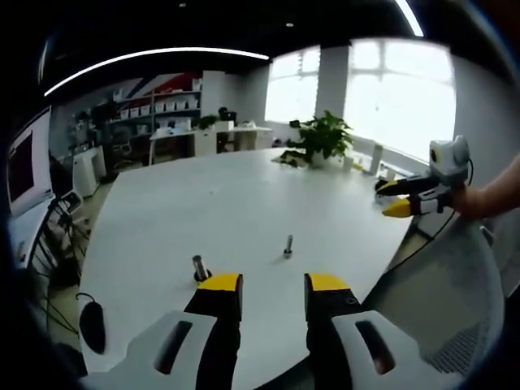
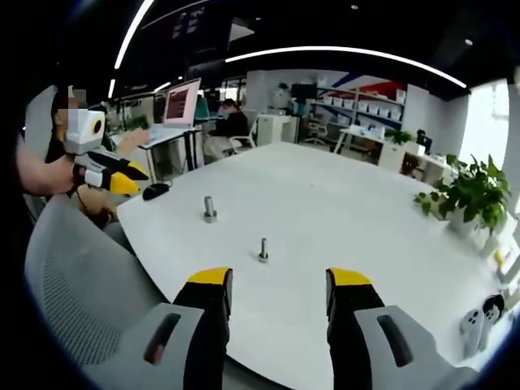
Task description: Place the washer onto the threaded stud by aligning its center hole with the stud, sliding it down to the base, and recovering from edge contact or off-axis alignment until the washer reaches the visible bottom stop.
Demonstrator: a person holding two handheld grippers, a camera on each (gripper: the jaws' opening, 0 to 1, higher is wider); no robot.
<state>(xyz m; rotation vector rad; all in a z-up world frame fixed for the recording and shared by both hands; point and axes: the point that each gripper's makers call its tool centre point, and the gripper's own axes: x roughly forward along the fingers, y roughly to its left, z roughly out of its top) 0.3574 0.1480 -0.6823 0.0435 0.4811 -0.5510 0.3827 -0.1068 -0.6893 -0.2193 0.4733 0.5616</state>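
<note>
On the white table (image 1: 227,203) stand two small metal posts. A thin threaded stud (image 1: 288,246) (image 2: 262,249) rises just ahead of both grippers. A thicker stud (image 1: 200,268) (image 2: 210,209) with a dark ring at its foot stands apart from it. I cannot make out a loose washer. My left gripper (image 1: 274,284) is open above the table's near edge, its yellow fingertips empty. My right gripper (image 2: 279,280) is open too, and empty. Each gripper also appears in the other's view, held off the table edge: right gripper (image 1: 398,197), left gripper (image 2: 122,177).
A potted plant (image 1: 323,136) (image 2: 475,193) stands at the table's far side. A black mouse (image 1: 92,325) (image 2: 154,191) lies near one edge. Grey mesh chair backs (image 1: 455,301) (image 2: 73,276) sit by the table. A small white device (image 2: 479,321) lies near a corner.
</note>
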